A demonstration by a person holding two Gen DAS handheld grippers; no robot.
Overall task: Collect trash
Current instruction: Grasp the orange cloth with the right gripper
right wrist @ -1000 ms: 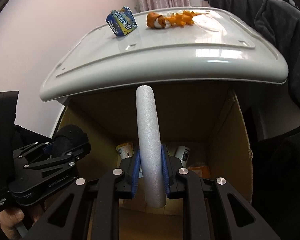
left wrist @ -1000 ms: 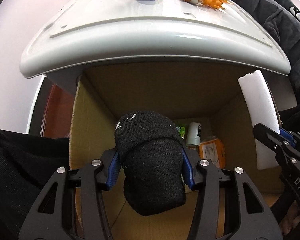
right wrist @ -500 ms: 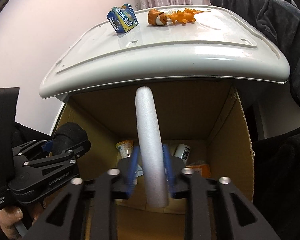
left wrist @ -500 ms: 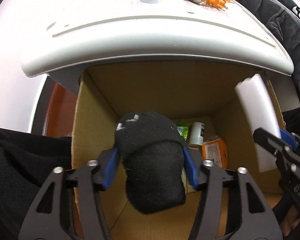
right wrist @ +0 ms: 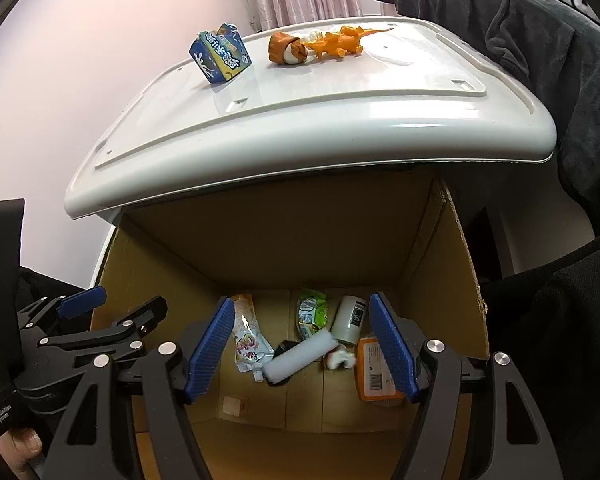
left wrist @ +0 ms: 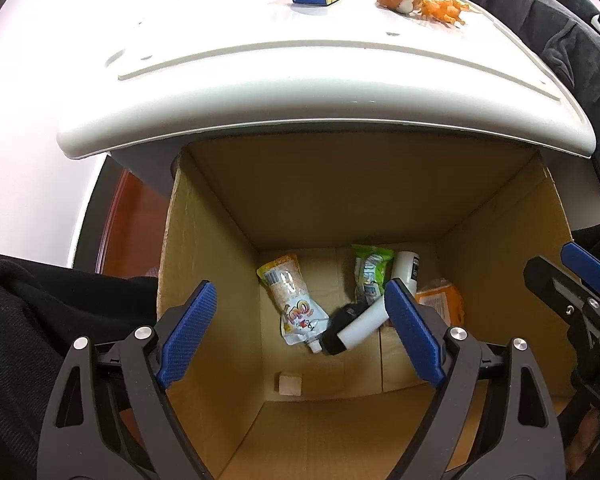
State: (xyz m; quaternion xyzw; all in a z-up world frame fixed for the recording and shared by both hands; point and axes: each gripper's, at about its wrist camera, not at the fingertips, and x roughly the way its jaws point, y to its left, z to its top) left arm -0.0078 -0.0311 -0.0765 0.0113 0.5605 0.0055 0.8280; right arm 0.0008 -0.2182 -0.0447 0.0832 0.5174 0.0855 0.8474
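Landmark: you worked over the open cardboard box (left wrist: 496, 248), which stood under the front edge of the white lid (left wrist: 340, 92).
Left gripper (left wrist: 300, 334): you held it above the box mouth, pointing steeply down into it. Its jaws were opening, wide apart, with nothing between the blue pads (left wrist: 188, 332).
Right gripper (right wrist: 302, 350): you held it above the box mouth beside the left one, also aimed down into the box. Its jaws were opening, and nothing was clamped between them.
Foam roll (right wrist: 300, 354): it lay on the box floor near the middle, tilted, free of both grippers.
Black sock (left wrist: 342, 316): it lay on the box floor, partly under the foam roll; only a dark patch of it showed.
Drink pouch (left wrist: 296, 308): it lay flat on the box floor, left of the foam roll, spout toward you.
Green wrapper (left wrist: 370, 272): it lay at the far wall of the box.
White bottle (right wrist: 350, 318): it lay at the far wall of the box, just right of the green wrapper.
Orange packet (right wrist: 374, 372): it lay on the box floor toward the right wall.
Blue carton (right wrist: 220, 56): it stood on the lid, above and behind the box.
Orange peel scraps (right wrist: 328, 44): they lay on the lid, to the right of the blue carton.
Your hand (right wrist: 18, 452): it gripped the left gripper's handle, at the near left of the box.
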